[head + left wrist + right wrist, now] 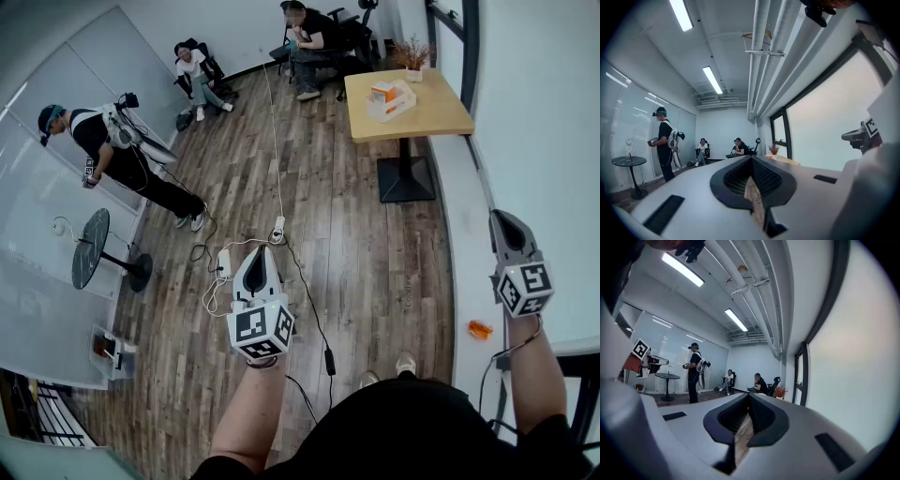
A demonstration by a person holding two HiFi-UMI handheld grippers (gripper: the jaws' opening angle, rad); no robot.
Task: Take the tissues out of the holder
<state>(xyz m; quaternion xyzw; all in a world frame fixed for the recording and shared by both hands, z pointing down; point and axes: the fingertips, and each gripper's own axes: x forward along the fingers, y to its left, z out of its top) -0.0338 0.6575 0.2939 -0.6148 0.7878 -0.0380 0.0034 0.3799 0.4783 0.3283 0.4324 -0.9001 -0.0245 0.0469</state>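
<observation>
Left gripper (258,262), right gripper (507,230): jaws pressing together, both gripping nothing. Tissue holder (394,101): sitting mid-table (445,112), well apart. Approach seemingly not yet begun; next move is calling for walking over and spreading jaws.

Left gripper (256,255) and right gripper (505,221) point forward (jaws together, empty).

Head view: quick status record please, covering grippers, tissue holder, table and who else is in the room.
left gripper: shut, empty, over the floor
right gripper: shut, empty
tissue holder: apparently the white box on the table, far ahead, untouched
table: wooden, plant at its far corner
people: standing person at left, two seated people by the far wall
</observation>
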